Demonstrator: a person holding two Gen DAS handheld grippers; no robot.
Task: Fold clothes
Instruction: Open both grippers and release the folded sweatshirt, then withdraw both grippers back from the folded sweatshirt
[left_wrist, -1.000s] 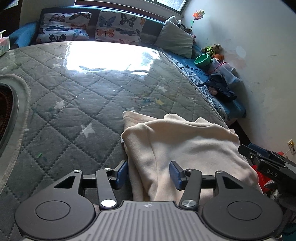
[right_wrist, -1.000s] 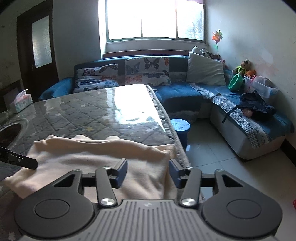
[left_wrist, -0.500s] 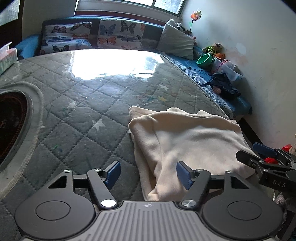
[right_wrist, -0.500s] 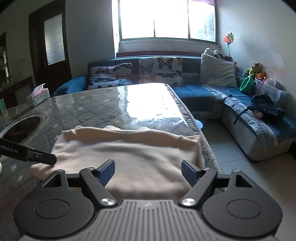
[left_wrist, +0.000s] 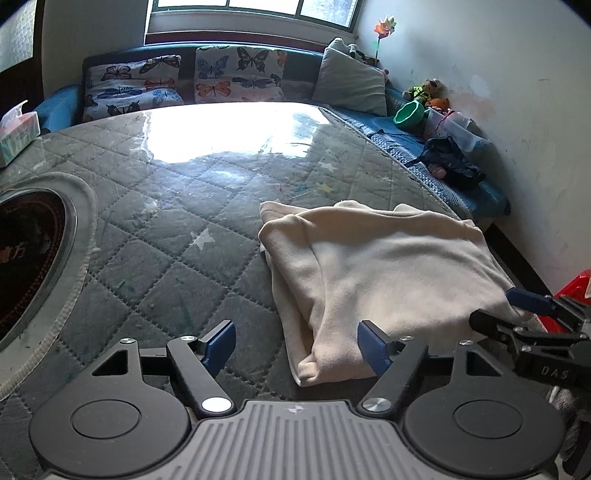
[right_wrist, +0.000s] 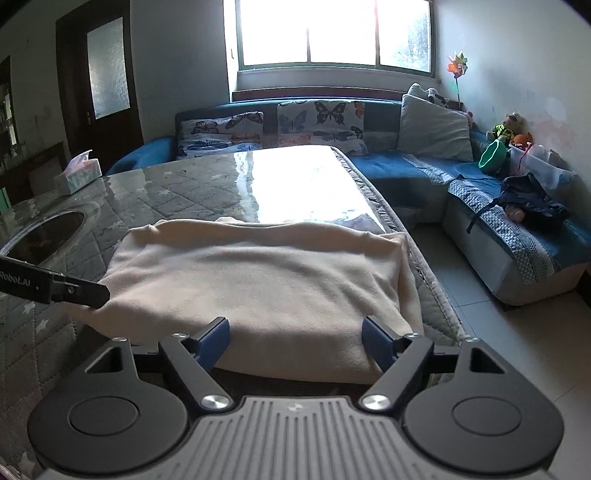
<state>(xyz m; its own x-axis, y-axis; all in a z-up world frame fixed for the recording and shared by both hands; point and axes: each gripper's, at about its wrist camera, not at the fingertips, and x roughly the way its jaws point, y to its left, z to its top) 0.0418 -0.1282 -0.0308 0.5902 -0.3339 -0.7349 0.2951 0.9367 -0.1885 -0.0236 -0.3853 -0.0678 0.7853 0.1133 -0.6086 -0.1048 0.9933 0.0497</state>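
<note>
A cream folded garment (left_wrist: 376, 269) lies flat on the quilted grey table (left_wrist: 166, 206), near its right edge; it also shows in the right wrist view (right_wrist: 258, 284). My left gripper (left_wrist: 297, 349) is open and empty, just short of the garment's near left corner. My right gripper (right_wrist: 295, 345) is open and empty, its fingers astride the garment's near edge without gripping it. The right gripper's tip shows in the left wrist view (left_wrist: 517, 317); the left gripper's finger shows in the right wrist view (right_wrist: 55, 284).
A round dark inset (left_wrist: 26, 258) sits in the table at left. A tissue box (left_wrist: 16, 133) stands at the far left. A blue sofa (right_wrist: 424, 170) with butterfly cushions, a green bowl (right_wrist: 493, 157) and toys wraps the far and right sides. Tiled floor (right_wrist: 498, 350) lies right of the table.
Both grippers have opened wider, let go of the garment and pulled back from it. The garment now lies flat on the table.
</note>
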